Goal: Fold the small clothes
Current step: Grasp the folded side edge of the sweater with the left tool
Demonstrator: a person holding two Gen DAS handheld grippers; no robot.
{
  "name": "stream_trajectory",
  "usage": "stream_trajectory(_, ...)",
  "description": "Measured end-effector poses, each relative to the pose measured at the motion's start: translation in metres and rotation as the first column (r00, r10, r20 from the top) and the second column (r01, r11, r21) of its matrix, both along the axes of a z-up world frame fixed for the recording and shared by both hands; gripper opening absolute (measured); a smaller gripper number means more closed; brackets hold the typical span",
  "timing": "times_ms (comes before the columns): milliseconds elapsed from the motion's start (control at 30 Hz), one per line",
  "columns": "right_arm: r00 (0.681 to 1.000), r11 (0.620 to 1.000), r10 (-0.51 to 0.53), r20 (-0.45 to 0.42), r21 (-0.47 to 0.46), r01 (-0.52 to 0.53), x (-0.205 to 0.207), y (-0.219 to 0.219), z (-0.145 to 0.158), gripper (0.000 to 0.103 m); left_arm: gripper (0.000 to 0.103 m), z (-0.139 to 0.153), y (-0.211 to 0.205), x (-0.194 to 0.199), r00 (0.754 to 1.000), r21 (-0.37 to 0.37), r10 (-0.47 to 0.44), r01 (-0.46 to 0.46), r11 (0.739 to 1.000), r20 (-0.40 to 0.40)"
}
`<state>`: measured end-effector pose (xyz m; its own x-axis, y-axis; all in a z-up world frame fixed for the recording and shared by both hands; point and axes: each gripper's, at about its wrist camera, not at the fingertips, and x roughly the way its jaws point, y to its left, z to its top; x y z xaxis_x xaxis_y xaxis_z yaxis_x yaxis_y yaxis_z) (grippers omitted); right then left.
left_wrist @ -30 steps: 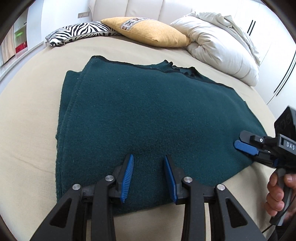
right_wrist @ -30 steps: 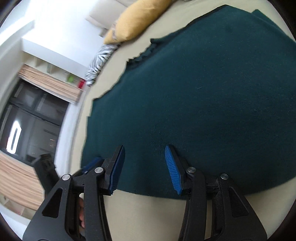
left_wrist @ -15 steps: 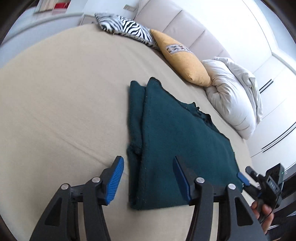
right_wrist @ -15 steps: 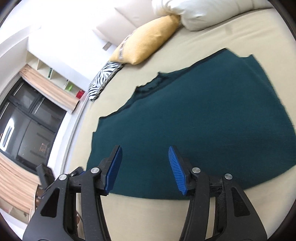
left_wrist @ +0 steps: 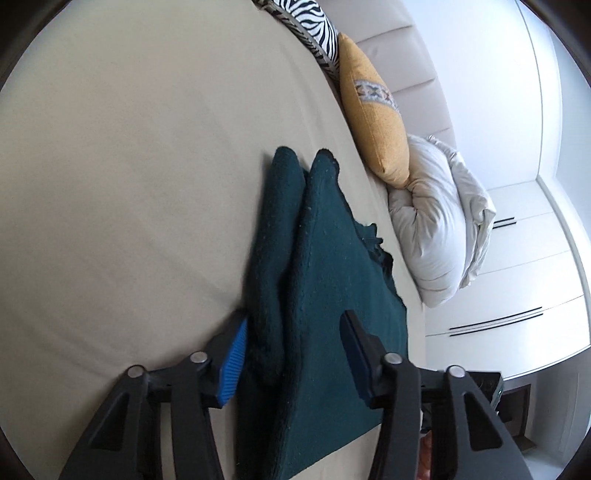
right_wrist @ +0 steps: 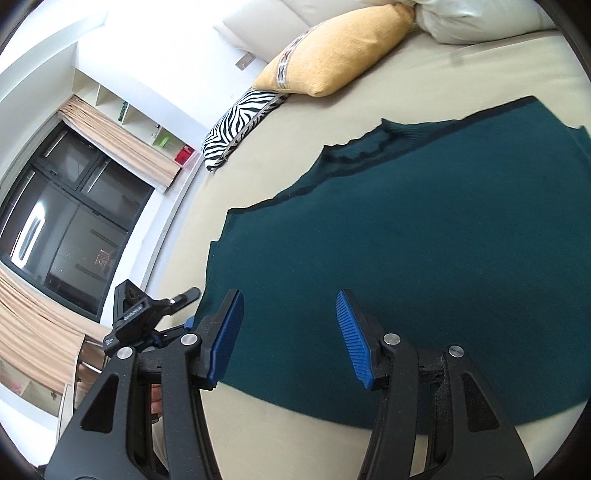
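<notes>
A dark teal knit sweater (left_wrist: 332, 295) lies flat on the beige bed (left_wrist: 129, 184), with one side folded in along its left edge. My left gripper (left_wrist: 293, 358) straddles that thick folded edge near the hem. Its jaws are closing, the fabric lies between them, and the pads do not press on it. From the right wrist the sweater (right_wrist: 406, 240) spreads out with its neckline at the far side. My right gripper (right_wrist: 288, 338) hovers open over the near hem and holds nothing. The left gripper (right_wrist: 188, 310) shows at the sweater's left corner.
A zebra pillow (left_wrist: 314, 22), a yellow cushion (left_wrist: 373, 110) and a bunched white duvet (left_wrist: 439, 229) line the head of the bed. White wardrobe doors (left_wrist: 535, 258) stand on the right. A dark window with curtains (right_wrist: 66, 221) is at the left, past the bed's edge.
The left gripper has slid along the hem to the sweater's folded side edge and rolled over. The right gripper has lifted away from the fabric, with its jaws slightly wider.
</notes>
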<state>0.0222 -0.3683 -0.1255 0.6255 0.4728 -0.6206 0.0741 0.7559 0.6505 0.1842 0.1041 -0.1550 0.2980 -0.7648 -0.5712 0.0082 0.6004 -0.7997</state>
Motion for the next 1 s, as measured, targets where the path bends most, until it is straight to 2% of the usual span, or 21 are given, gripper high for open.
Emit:
stream_trajectory(33, 1.000, 1.000, 0.002, -0.008, -0.001, -0.002, 0.006, 0.002, -0.001, 0.051, 0.048, 0.002, -0.003, 0.001, 1.000, 0.012, -0.011, 0.011, 1.000, 0.006)
stream_trajectory(100, 1.000, 1.000, 0.013, -0.022, -0.014, -0.013, 0.018, 0.008, -0.003, 0.051, 0.023, 0.002, -0.008, 0.001, 1.000, 0.029, -0.031, 0.031, 0.999, 0.000)
stream_trajectory(200, 0.998, 0.996, 0.037, -0.040, -0.078, -0.040, 0.036, 0.024, -0.003, 0.051, 0.022, 0.003, -0.010, -0.003, 1.000, 0.052, -0.030, 0.030, 0.998, 0.000)
stream_trajectory(300, 0.996, 0.979, 0.059, -0.067, -0.193, -0.071, 0.055, 0.044, -0.005, 0.051, 0.022, 0.010, -0.014, -0.005, 0.998, 0.096, -0.051, 0.048, 0.994, 0.031)
stream_trajectory(433, 0.983, 0.921, 0.049, -0.178, -0.373, -0.114, 0.076, 0.064, -0.029, 0.051, 0.022, 0.013, -0.020, -0.003, 0.994, 0.170, -0.083, 0.071, 0.983, 0.066)
stream_trajectory(500, 0.985, 0.900, 0.043, -0.168, -0.422, -0.112, 0.077, 0.070, -0.035, 0.054, 0.020, 0.011, -0.019, -0.002, 0.994, 0.173, -0.079, 0.065, 0.983, 0.074)
stream_trajectory(800, 0.986, 0.865, 0.035, -0.160, -0.489, -0.110, 0.074, 0.081, -0.031, 0.056, 0.017, 0.025, -0.024, -0.005, 0.990, 0.200, -0.073, 0.048, 0.979, 0.122)
stream_trajectory(1000, 0.987, 0.874, 0.033, -0.158, -0.474, -0.105, 0.069, 0.080, -0.028, 0.056, 0.016, 0.038, -0.030, -0.007, 0.986, 0.212, -0.083, 0.051, 0.976, 0.147)
